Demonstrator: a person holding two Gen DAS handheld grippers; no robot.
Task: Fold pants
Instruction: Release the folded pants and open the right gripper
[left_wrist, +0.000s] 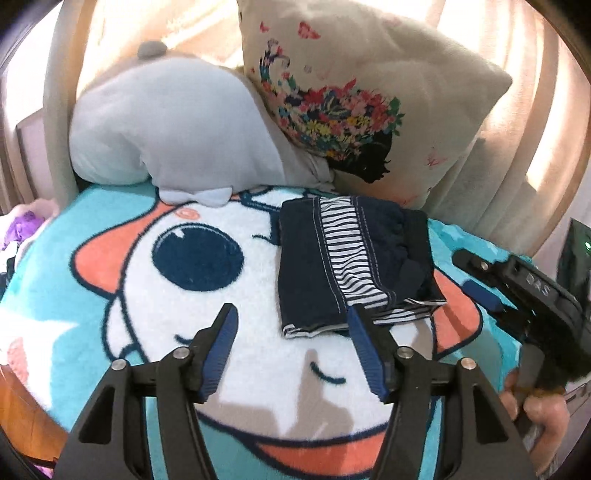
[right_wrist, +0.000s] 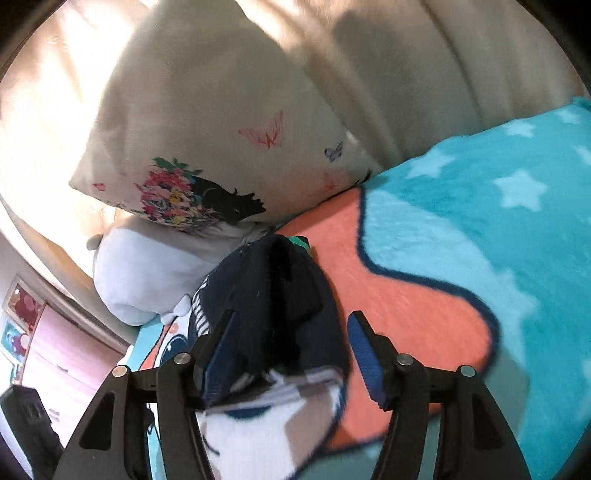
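Note:
The navy pants (left_wrist: 351, 258) with a white-striped side panel lie folded into a small rectangle on the cartoon blanket (left_wrist: 147, 302). My left gripper (left_wrist: 291, 314) is open and empty just in front of their near edge. My right gripper (right_wrist: 290, 319) is open, low over the blanket, with the pants (right_wrist: 273, 314) lying between and just beyond its fingers, not gripped. In the left wrist view the right gripper (left_wrist: 480, 284) shows at the right, close to the pants' right edge.
A grey plush pillow (left_wrist: 166, 125) and a beige floral cushion (left_wrist: 362, 103) lean on the padded headboard (right_wrist: 424, 74) just behind the pants. The teal star-patterned blanket (right_wrist: 498, 221) spreads to the right. A person's hand (left_wrist: 535, 413) holds the right gripper.

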